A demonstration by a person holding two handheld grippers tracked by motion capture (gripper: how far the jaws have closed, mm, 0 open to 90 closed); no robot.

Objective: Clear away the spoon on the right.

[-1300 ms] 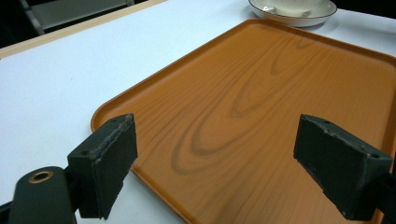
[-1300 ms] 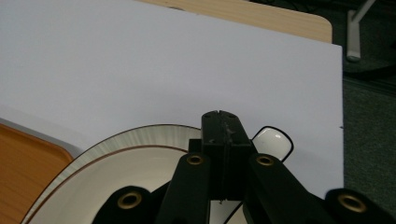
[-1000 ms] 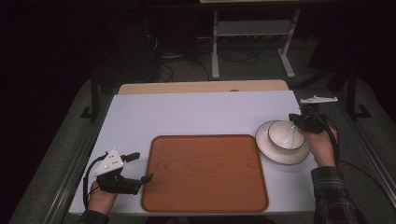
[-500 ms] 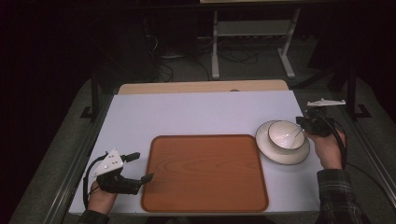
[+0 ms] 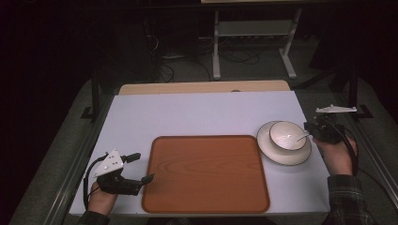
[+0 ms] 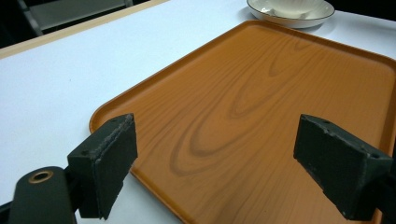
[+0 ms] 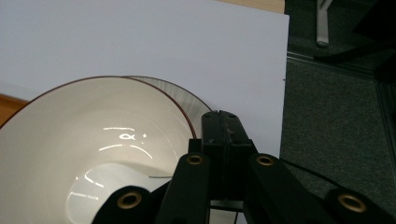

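Note:
A white bowl (image 5: 284, 133) stands on a white plate (image 5: 281, 154) at the table's right side, and a white spoon (image 5: 300, 137) lies in it with its handle over the right rim. My right gripper (image 5: 308, 127) sits just right of the bowl, its jaws shut; in the right gripper view (image 7: 224, 119) they press together above the bowl (image 7: 93, 130) and the spoon (image 7: 112, 184), with nothing seen between them. An orange wood-grain tray (image 5: 206, 178) lies bare at the centre. My left gripper (image 5: 141, 168) hovers open at the tray's left edge (image 6: 217, 140).
The white table top (image 5: 187, 112) has a tan strip (image 5: 202, 86) along its back edge. Its right edge runs close to the plate, with dark carpet beyond. A metal stand (image 5: 253, 42) and cables are on the floor behind.
My right gripper has drawn back to the right, from over the bowl's rim to beside the plate. The spoon stays in the bowl. The left gripper has not moved.

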